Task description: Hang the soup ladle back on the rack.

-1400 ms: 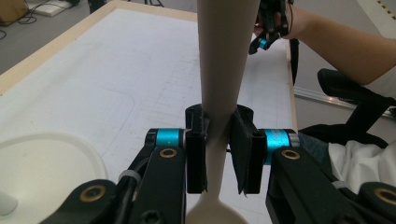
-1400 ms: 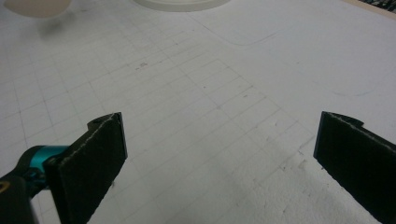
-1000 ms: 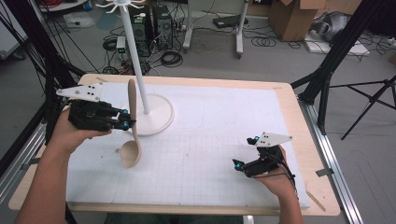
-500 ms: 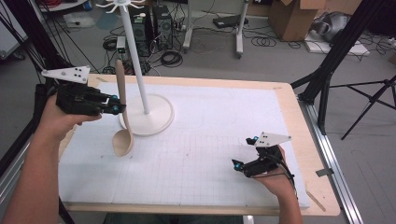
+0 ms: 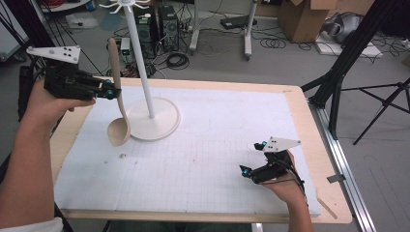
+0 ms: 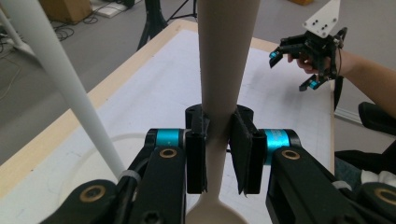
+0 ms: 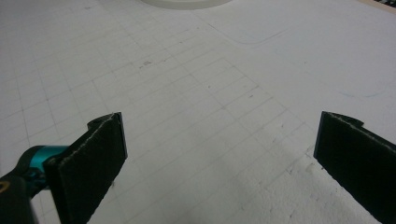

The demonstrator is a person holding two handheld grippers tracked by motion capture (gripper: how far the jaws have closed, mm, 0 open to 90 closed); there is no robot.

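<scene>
Wooden spoon (image 5: 117, 101) hangs upright, its handle clamped in the left gripper (image 5: 112, 92).

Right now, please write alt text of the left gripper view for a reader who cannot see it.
The left gripper clamps the handle of a beige wooden spoon, bowl downward. A white stand pole slants at left; the right gripper is open, far off over the white mat.

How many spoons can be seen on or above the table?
1. The spoon hangs upright in the left gripper, bowl down, beside the stand. I see no other spoon.
</scene>
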